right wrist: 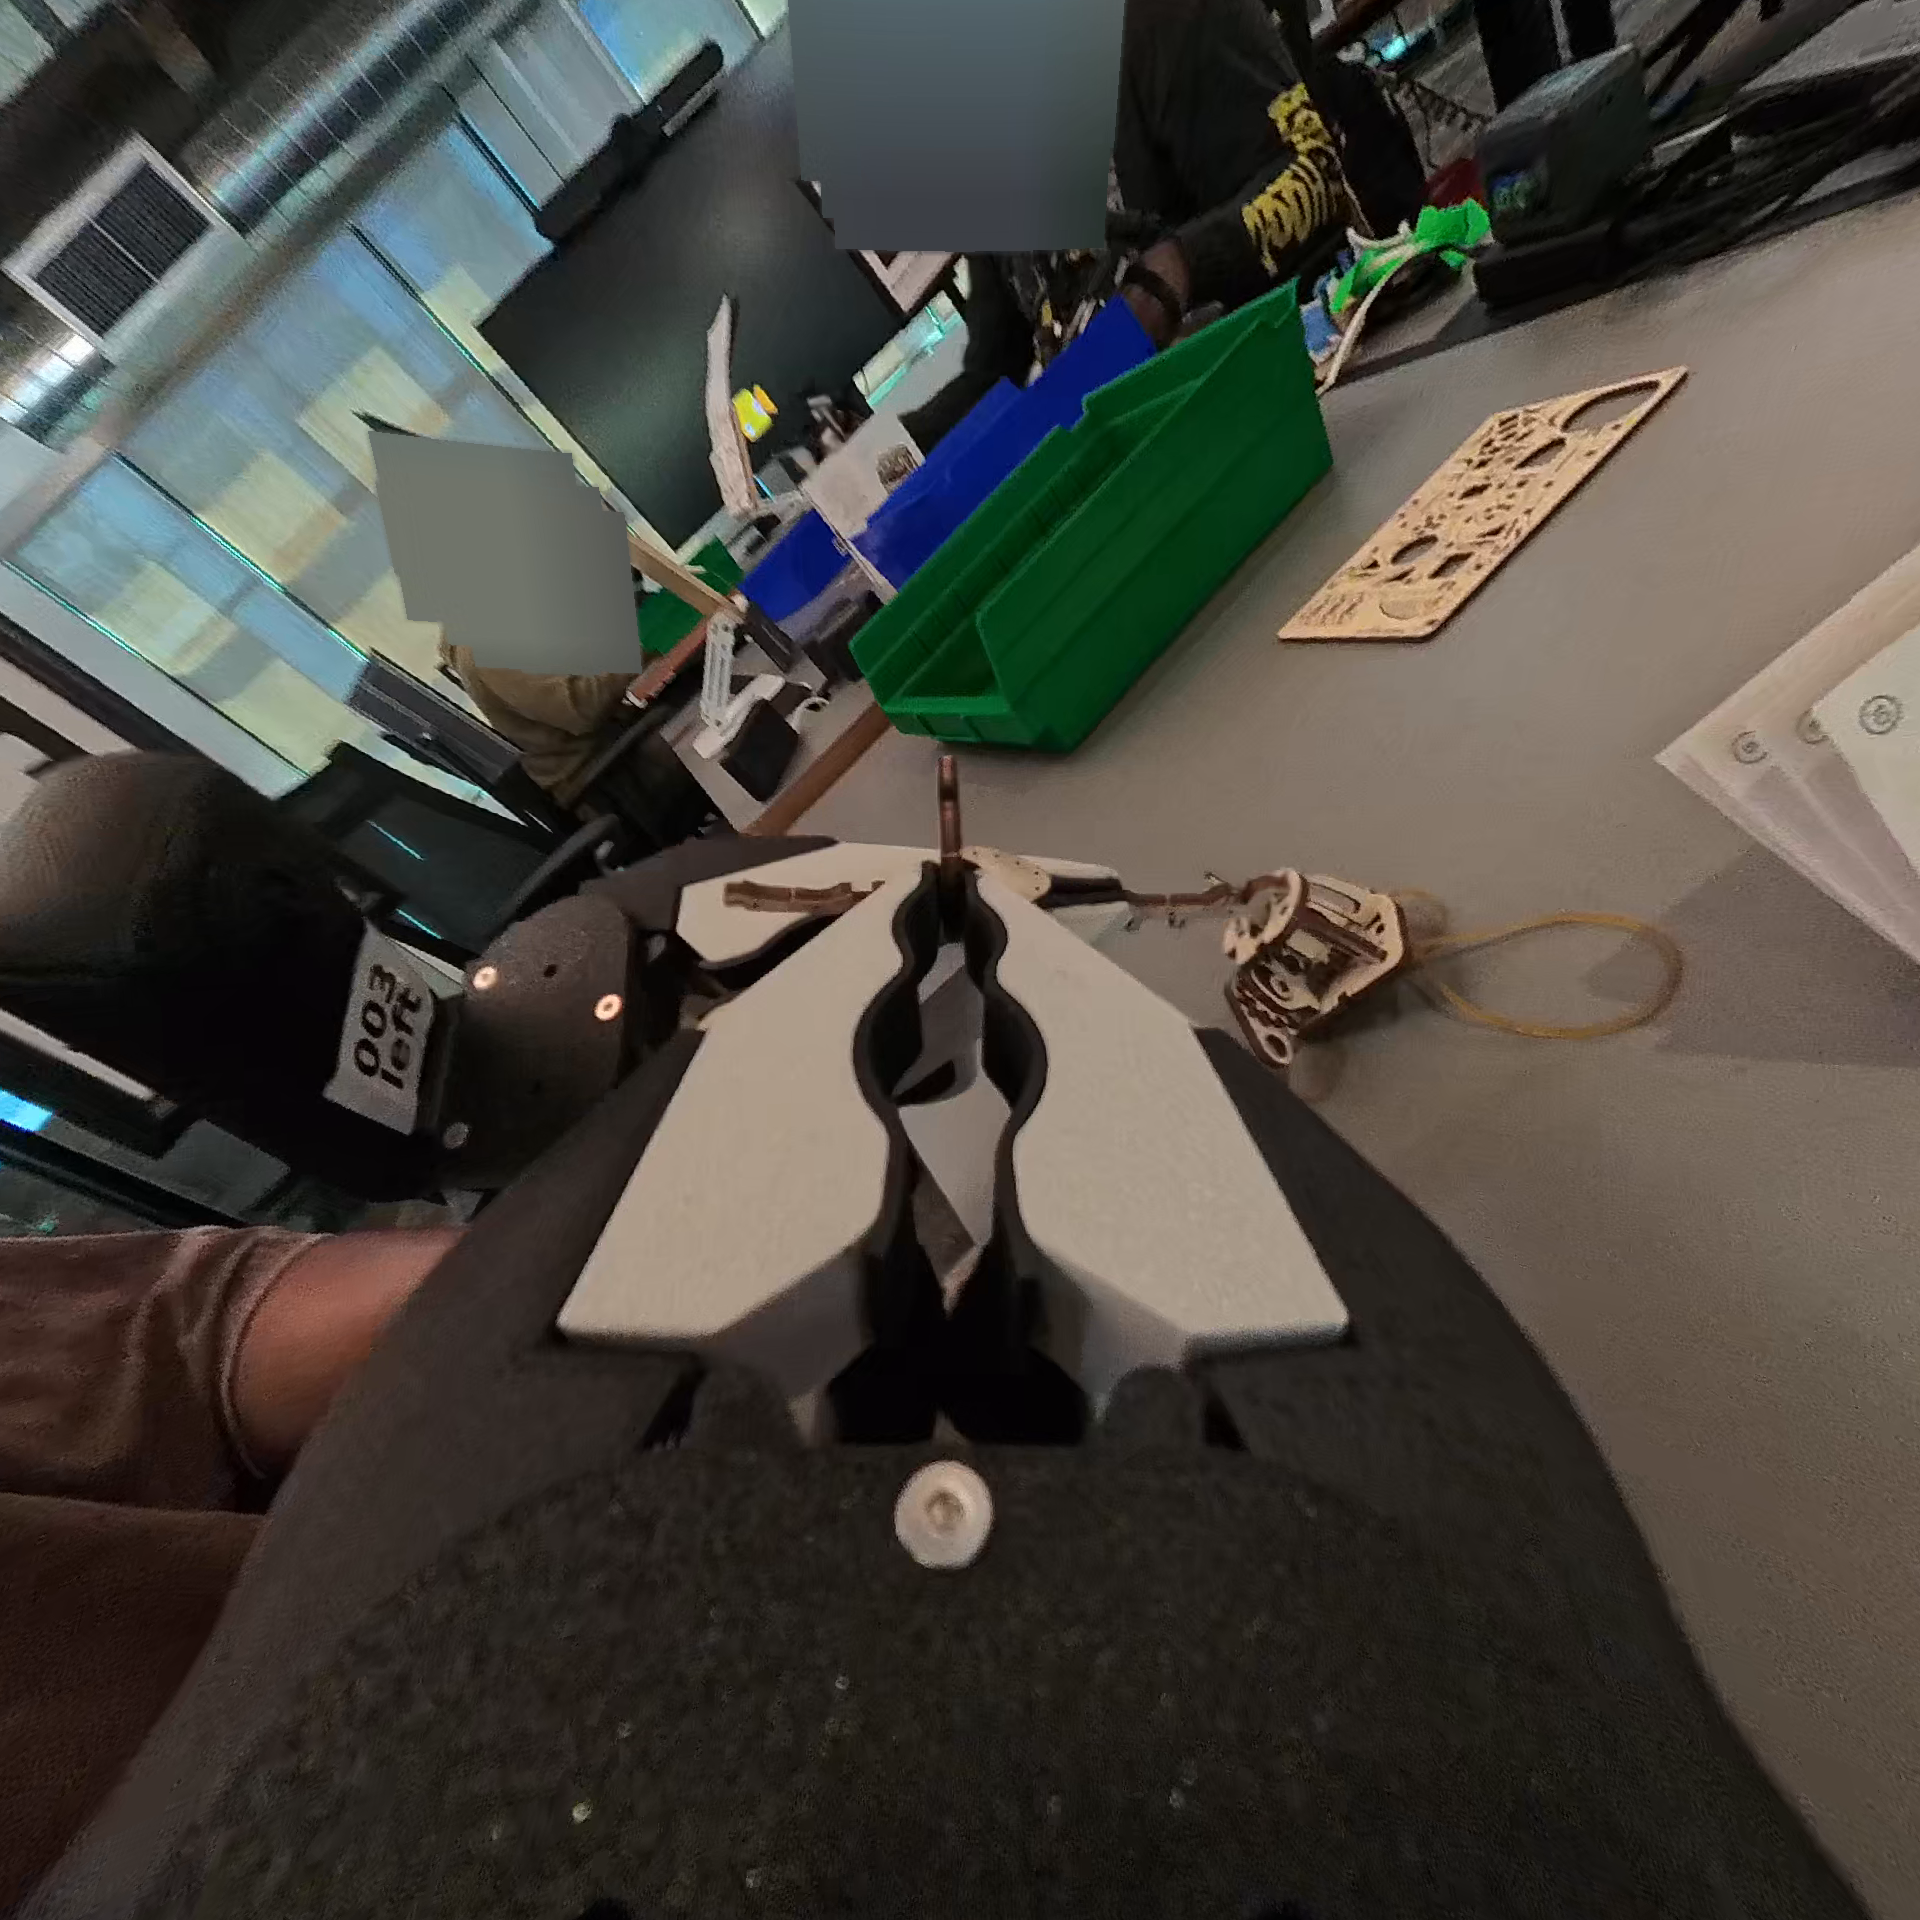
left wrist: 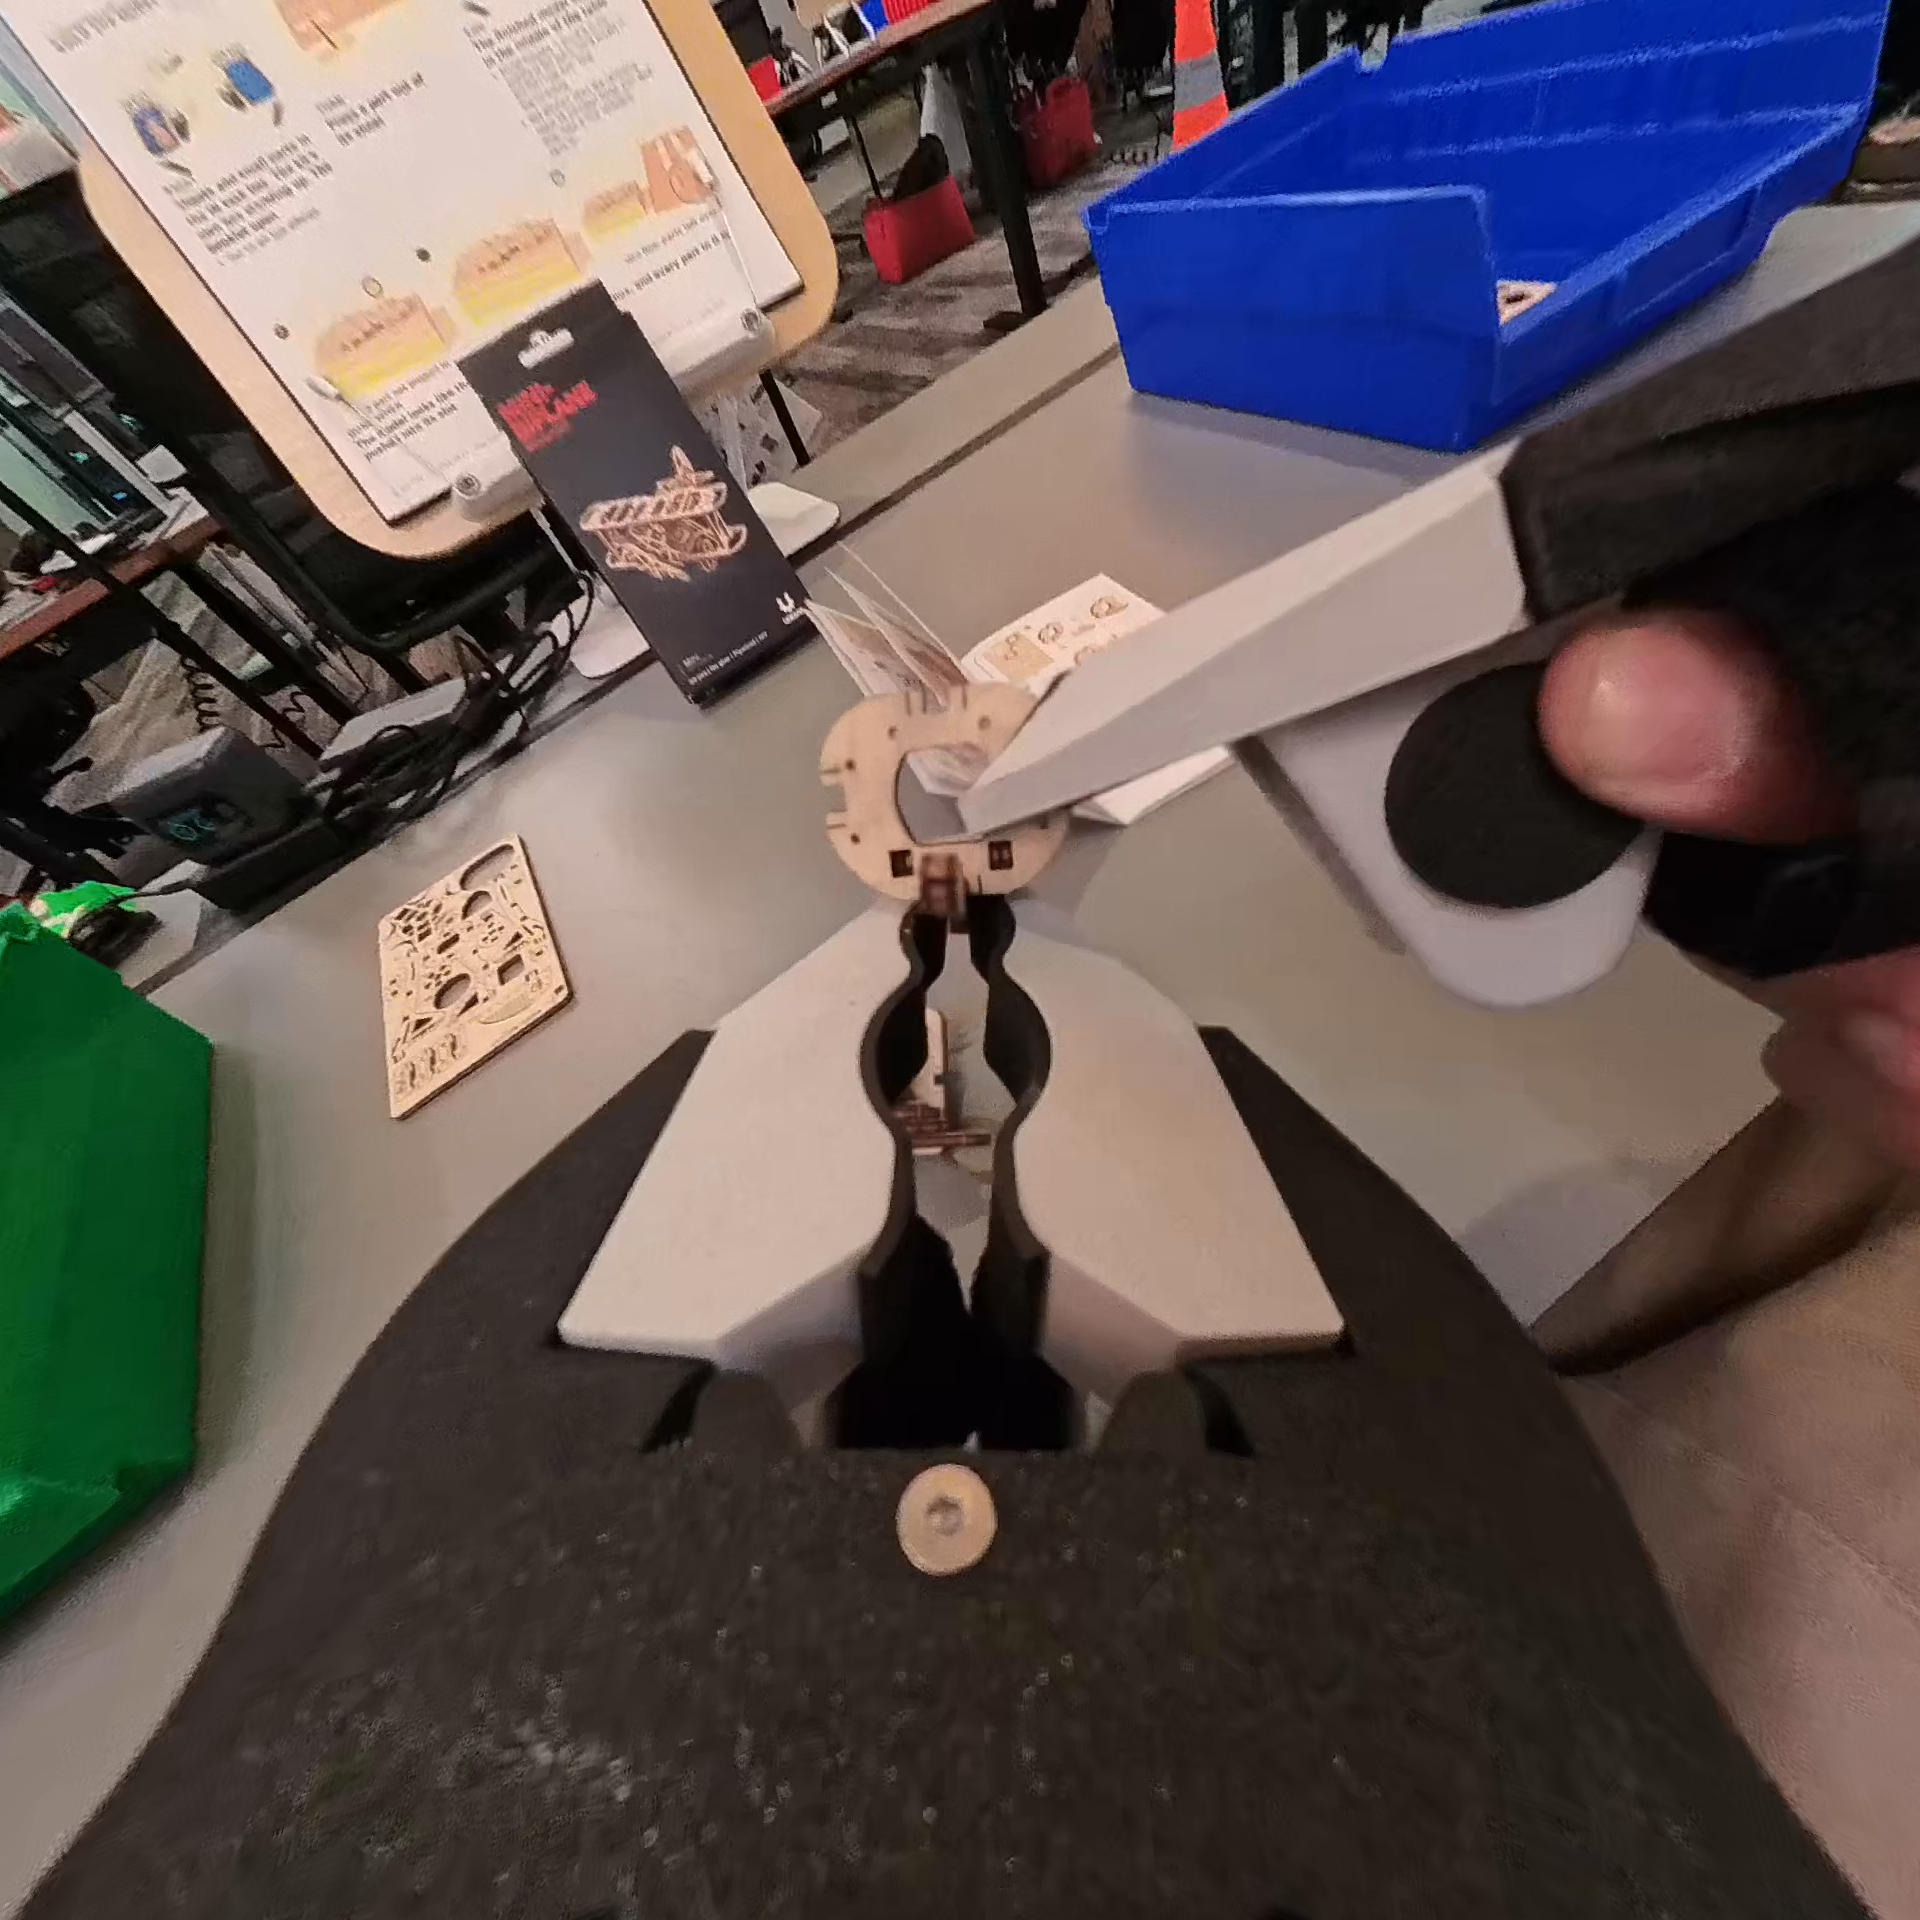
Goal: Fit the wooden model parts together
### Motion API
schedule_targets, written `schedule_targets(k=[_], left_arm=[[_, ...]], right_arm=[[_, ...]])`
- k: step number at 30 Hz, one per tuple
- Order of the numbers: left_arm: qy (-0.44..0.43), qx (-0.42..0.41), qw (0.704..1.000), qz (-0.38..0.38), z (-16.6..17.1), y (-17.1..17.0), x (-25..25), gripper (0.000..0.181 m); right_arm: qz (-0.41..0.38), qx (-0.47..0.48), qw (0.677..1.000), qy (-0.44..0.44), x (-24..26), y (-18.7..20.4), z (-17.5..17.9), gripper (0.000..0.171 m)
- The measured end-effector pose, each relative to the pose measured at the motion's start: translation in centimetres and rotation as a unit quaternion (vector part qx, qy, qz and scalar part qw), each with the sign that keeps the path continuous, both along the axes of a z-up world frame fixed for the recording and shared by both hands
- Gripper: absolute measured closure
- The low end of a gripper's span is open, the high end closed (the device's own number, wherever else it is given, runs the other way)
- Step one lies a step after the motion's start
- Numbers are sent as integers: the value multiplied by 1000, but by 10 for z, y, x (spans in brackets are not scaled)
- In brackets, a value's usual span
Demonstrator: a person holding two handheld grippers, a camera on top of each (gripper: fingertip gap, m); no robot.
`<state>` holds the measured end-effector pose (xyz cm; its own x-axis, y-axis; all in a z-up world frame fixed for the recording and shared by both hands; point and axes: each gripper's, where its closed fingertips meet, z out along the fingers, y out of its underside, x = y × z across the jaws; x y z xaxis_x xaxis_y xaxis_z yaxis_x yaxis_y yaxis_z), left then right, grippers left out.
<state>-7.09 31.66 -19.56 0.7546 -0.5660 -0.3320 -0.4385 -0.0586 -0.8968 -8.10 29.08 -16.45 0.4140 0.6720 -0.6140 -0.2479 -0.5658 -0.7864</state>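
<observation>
Grey desk point(left wrist: 665, 790) beneath. At nine o'clock, punched sheet point(left wrist: 473, 977). At centre, left tongs point(left wrist: 948, 902) pinched on small tab; right tongs point(left wrist: 961, 816), from three o'clock, clamped on round wooden plate point(left wrist: 883, 753). Best pressed straight, tab square to slot, without twisting.

Green bin point(left wrist: 88, 1195) cut off by left edge of left wrist view. Blue bin point(left wrist: 1455, 270) beyond ring-shaped wooden part point(left wrist: 883, 769), runs off top right. Right gripper point(left wrist: 971, 821) tip covers right side of that part. Small piece inside blue bin too small to tell. Instruction board point(left wrist: 416, 208) behind that part blurred, cut off at top.
</observation>
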Motion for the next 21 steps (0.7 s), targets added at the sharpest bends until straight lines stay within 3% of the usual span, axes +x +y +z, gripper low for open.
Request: schedule_targets(k=[8,15,21], left_arm=[[-22,-9,1000,-8,3,-1,1,179],[-6,-7,1000,-12,2,-4,1,180],[-1,-30,1000,-5,-5,-3,0,181]], right_arm=[[-4,31,1000,1,4,2,5,169],[21,-11,1000,21,1,0,0,168],[-9,54,996,-76,-1,0,-6,168]])
